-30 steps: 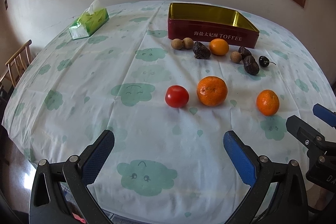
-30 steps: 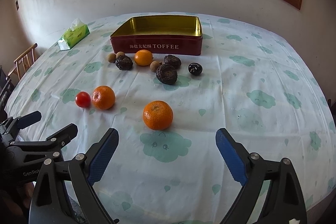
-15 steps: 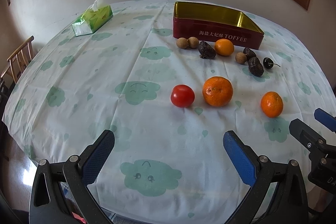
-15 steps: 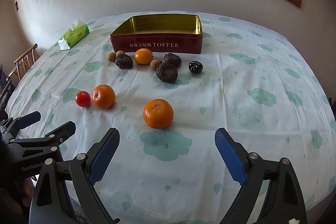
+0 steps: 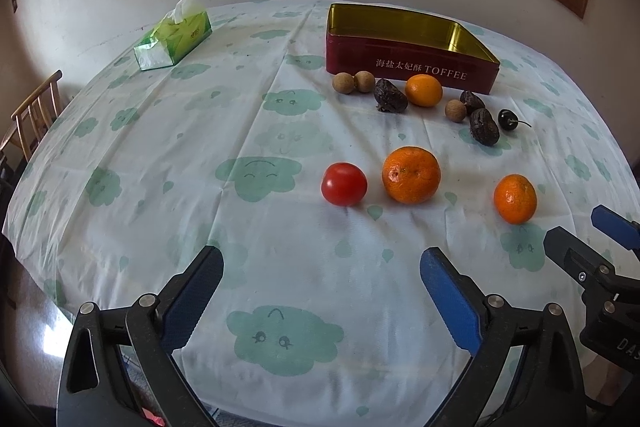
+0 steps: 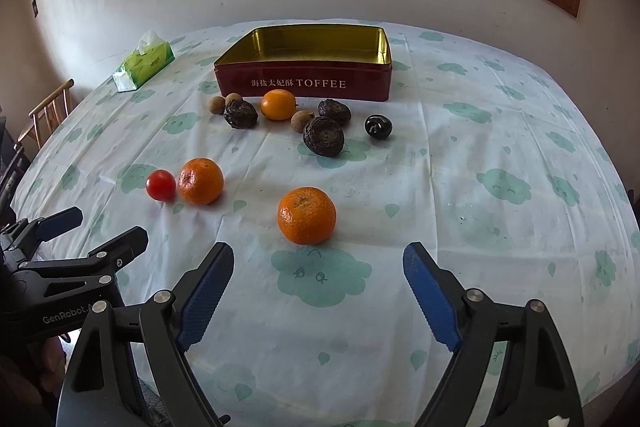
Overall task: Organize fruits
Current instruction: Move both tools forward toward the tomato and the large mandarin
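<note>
A red toffee tin (image 5: pixel 412 67) (image 6: pixel 304 85) stands open and empty at the back of the table. In front of it lie a small orange (image 5: pixel 423 90), brown longans (image 5: pixel 343 82), dark wrinkled fruits (image 5: pixel 390 95) and a dark cherry (image 5: pixel 507 119). Nearer lie a red tomato (image 5: pixel 344 184) (image 6: pixel 161 185), a mandarin (image 5: pixel 411 174) (image 6: pixel 200 181) and another mandarin (image 5: pixel 515 198) (image 6: pixel 306 215). My left gripper (image 5: pixel 322 269) is open and empty, short of the tomato. My right gripper (image 6: pixel 319 261) is open and empty, just short of the nearer mandarin.
A green tissue box (image 5: pixel 173 34) sits at the back left. A wooden chair (image 5: pixel 34 115) stands off the table's left edge. The cloth has cloud prints. A wall and a window are behind the table.
Both grippers have edged slightly forward toward the fruits; the left view has shifted a little to the left. Nothing was grasped.
</note>
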Demonstrator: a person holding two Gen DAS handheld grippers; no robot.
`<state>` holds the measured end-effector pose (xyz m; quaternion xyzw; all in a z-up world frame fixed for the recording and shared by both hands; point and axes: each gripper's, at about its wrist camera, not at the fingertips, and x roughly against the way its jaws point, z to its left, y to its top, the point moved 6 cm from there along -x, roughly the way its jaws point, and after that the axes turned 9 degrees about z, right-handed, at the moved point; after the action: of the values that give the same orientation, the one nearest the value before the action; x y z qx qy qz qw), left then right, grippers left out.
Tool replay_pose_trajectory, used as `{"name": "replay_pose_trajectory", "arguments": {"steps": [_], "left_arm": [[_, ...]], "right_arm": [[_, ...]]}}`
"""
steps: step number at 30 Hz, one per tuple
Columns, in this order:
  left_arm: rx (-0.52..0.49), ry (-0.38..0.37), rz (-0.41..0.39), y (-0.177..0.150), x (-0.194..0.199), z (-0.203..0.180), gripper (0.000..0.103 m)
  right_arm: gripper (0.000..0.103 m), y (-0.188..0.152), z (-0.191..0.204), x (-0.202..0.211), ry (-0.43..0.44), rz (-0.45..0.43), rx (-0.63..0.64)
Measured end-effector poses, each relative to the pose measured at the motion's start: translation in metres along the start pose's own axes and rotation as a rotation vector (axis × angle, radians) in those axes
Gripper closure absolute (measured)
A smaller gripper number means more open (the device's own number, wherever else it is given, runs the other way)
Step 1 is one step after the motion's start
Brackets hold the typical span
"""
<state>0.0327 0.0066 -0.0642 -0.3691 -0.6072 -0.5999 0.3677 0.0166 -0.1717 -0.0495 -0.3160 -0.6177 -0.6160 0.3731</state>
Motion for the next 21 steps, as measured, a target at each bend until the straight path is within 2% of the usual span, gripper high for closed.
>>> {"name": "replay_pose_trajectory", "arguments": {"steps": [21], "left_arm": [[0.038,-0.019,0.027,0.003,-0.010,0.015,0.011]], "right_arm": [[0.028,0.000,0.000,-0.009,0.018,0.032,0.001]]}}
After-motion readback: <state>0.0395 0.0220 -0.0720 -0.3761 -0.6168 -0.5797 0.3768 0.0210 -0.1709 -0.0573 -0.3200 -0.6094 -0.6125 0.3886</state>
